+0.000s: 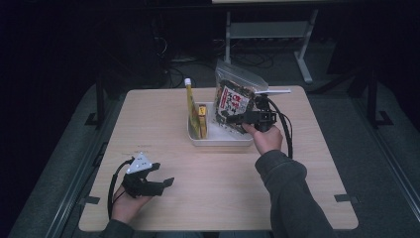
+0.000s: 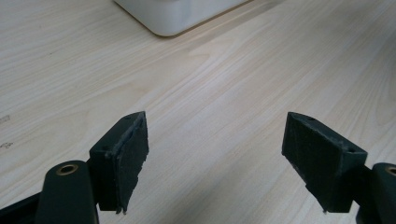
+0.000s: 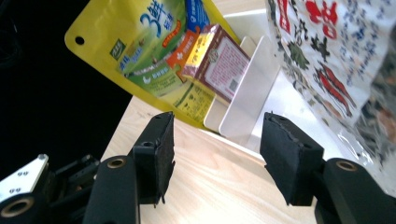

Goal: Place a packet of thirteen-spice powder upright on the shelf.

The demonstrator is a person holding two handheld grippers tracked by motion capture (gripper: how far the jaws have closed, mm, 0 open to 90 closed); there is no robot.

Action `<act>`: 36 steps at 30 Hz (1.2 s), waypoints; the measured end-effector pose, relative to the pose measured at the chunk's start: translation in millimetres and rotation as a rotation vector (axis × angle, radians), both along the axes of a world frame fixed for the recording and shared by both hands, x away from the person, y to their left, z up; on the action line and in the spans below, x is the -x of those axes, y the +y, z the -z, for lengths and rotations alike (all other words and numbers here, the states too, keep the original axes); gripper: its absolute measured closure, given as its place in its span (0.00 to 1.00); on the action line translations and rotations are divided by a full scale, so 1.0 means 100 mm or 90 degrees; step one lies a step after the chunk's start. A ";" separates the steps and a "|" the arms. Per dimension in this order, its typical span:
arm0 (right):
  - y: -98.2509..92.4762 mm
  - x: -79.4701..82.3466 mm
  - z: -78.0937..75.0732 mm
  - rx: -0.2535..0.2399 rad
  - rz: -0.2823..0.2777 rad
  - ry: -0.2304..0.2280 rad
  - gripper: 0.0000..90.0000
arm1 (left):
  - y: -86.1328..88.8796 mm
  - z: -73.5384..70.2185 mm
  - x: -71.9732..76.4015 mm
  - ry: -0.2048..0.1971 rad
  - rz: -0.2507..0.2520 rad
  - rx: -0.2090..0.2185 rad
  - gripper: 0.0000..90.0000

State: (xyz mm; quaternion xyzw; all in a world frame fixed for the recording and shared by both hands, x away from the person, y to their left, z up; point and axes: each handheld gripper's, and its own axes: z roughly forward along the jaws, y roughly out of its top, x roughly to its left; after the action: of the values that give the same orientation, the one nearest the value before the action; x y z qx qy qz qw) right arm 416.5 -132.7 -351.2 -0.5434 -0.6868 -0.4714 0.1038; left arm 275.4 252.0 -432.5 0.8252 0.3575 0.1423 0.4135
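Right gripper, jaws apart and empty, at the white tray's edge; left gripper gapes over bare table.

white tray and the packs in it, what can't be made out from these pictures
- Snack bag: in the high view the right hand-held gripper covers its lower part; in the right gripper view the picture's edge cuts it off.
- Small box: too small to read in the high view.
- Yellow pouch: top cut off in the right gripper view.
- White tray: one corner shows in the left gripper view; contents beyond the edge.
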 end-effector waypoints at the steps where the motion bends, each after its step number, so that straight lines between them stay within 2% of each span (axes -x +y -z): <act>1: -0.02 0.01 0.01 0.000 -0.001 0.001 0.49 | 0.00 0.00 0.00 0.000 0.000 0.000 0.25; 11: -0.23 0.10 0.09 -0.026 0.009 0.009 0.48 | 0.00 0.01 -0.01 0.003 -0.001 0.003 0.24; 36: -0.60 0.31 0.32 -0.038 0.015 0.030 0.46 | 0.02 0.01 -0.01 0.008 -0.006 0.006 0.21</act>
State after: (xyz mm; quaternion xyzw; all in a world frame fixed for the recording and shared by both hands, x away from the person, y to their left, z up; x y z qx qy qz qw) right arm 385.4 -192.2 -383.7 -0.5590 -0.6634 -0.4800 0.1303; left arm 276.4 253.6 -433.7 0.8226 0.3643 0.1375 0.4145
